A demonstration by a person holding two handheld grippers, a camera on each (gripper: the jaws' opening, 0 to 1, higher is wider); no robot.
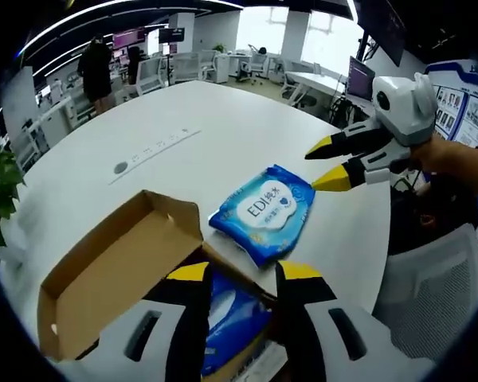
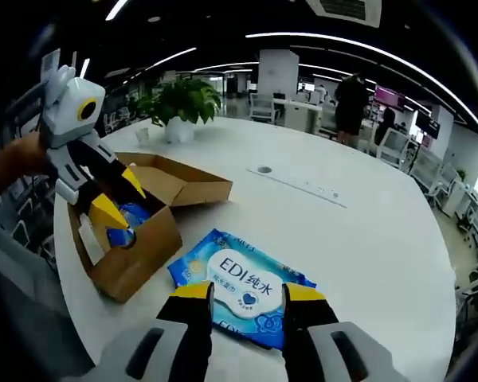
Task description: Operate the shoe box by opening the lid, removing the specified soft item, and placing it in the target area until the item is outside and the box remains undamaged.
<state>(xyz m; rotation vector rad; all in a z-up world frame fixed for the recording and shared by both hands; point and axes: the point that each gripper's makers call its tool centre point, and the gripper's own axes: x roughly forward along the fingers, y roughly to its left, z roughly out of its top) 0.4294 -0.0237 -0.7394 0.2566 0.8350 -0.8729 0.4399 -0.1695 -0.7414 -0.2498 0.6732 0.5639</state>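
An open cardboard shoe box [image 1: 111, 270] lies on the white table [image 1: 223, 111] with its lid folded back. My left gripper [image 1: 245, 272] is open and reaches into the box, its jaws either side of a blue soft pack [image 1: 235, 314] inside. A second blue wipes pack [image 1: 263, 211] lies flat on the table beside the box. In the right gripper view, my right gripper [image 2: 248, 292] hovers open just over this pack [image 2: 239, 282]. The box [image 2: 135, 247] stands to the left, with the left gripper [image 2: 119, 197] dipping into it. The right gripper [image 1: 325, 165] enters the left gripper view from the right.
A potted plant [image 2: 183, 99] stands on the table's far side. A socket strip [image 2: 299, 185] is set into the tabletop. A grey chair [image 1: 430, 278] sits at the table's edge. A person [image 1: 95, 68] stands far back among office desks.
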